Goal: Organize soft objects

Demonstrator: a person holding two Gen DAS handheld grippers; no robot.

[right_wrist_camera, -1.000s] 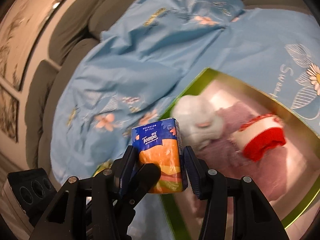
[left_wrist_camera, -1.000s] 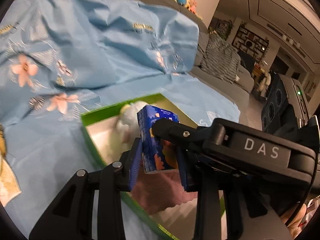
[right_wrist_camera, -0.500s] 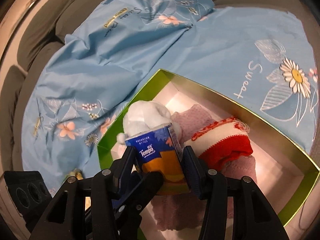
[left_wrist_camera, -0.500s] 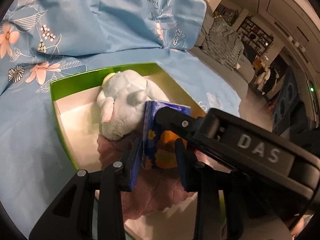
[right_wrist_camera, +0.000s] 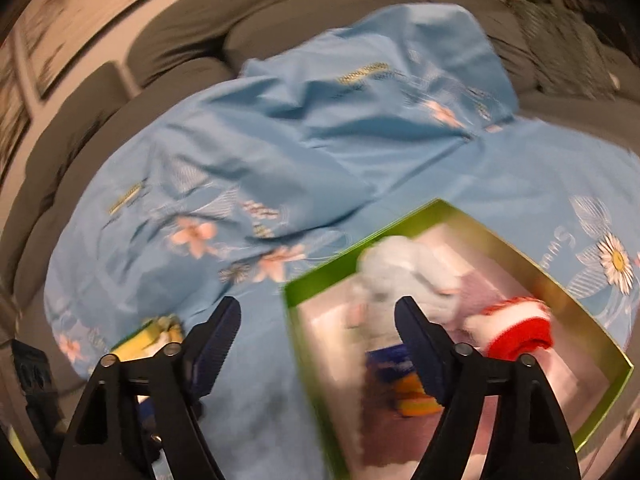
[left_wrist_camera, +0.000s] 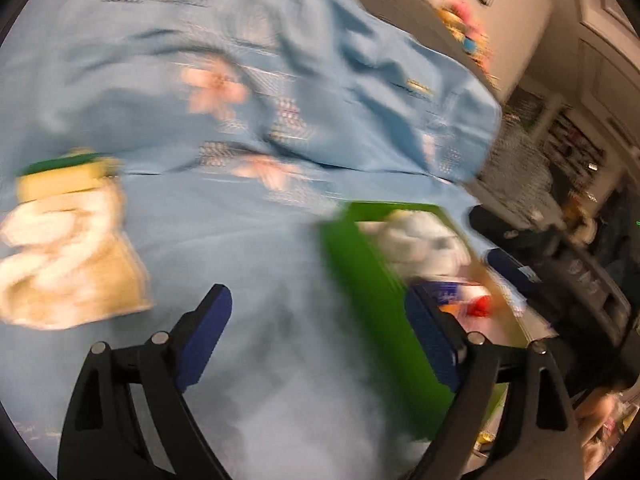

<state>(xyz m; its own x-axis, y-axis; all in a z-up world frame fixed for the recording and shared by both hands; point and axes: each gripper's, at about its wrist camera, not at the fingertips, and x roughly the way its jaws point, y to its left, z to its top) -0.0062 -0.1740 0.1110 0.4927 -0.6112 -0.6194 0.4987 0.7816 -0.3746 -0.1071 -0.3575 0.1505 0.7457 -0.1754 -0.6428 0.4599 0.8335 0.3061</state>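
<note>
Both frames are motion-blurred. A green box (right_wrist_camera: 308, 352) lies on a light blue floral sheet (right_wrist_camera: 280, 152). Inside it are a white plush toy (right_wrist_camera: 404, 268), a pink cloth (right_wrist_camera: 472, 284), a red and white sock (right_wrist_camera: 516, 332) and a blue and orange tissue pack (right_wrist_camera: 400, 380). My right gripper (right_wrist_camera: 316, 336) is open and empty above the box's left wall. My left gripper (left_wrist_camera: 316, 328) is open and empty over the sheet, left of the box (left_wrist_camera: 372, 292). A cream and white towel (left_wrist_camera: 64, 256) with a yellow and green sponge (left_wrist_camera: 60, 176) lies at the left.
The sheet covers a grey sofa (right_wrist_camera: 208, 24) with cushions behind. Colourful plush toys (left_wrist_camera: 464, 28) sit on the sofa back. Shelves and dark equipment (left_wrist_camera: 580, 240) stand at the right, beyond the sofa edge.
Both grippers have opened and let go of the tissue pack, which now lies in the box. Both have pulled back and swung left, off the box.
</note>
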